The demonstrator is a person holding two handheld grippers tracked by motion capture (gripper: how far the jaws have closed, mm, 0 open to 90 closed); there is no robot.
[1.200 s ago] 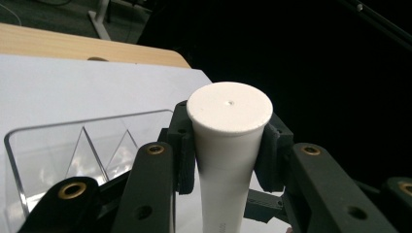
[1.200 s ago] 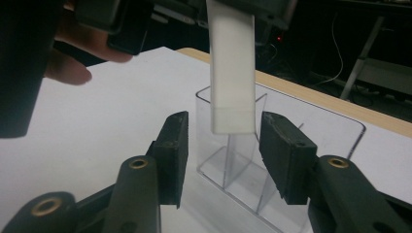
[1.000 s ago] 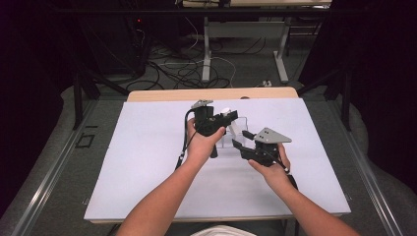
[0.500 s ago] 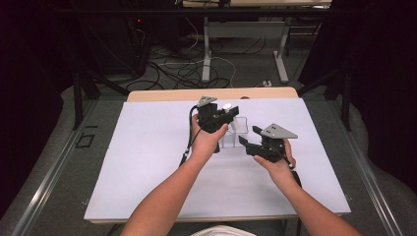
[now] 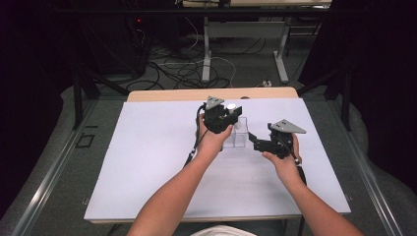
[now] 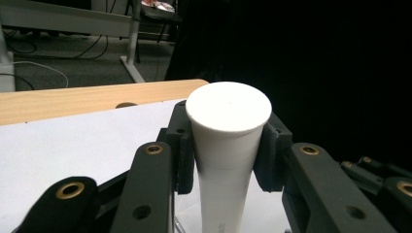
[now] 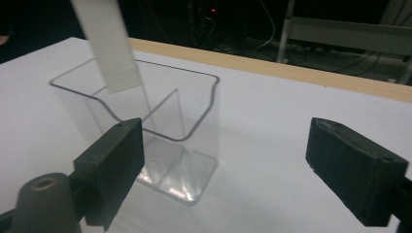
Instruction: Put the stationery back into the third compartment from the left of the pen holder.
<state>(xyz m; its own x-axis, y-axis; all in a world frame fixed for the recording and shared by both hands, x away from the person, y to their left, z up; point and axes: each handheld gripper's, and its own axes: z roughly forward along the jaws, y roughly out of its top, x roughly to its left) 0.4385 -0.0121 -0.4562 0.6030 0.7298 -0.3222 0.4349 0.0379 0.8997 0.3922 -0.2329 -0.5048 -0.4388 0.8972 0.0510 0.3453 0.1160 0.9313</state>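
The right gripper (image 5: 256, 144), jaws wide apart and holding nothing, sits on the white surface (image 5: 147, 162) just beside a clear divided container (image 7: 160, 131) near the far edge. Above the container, the left gripper (image 6: 226, 155) is clamped on a white tube (image 6: 226, 145), its lower end hanging over the container's rim. Cables litter the floor beyond.
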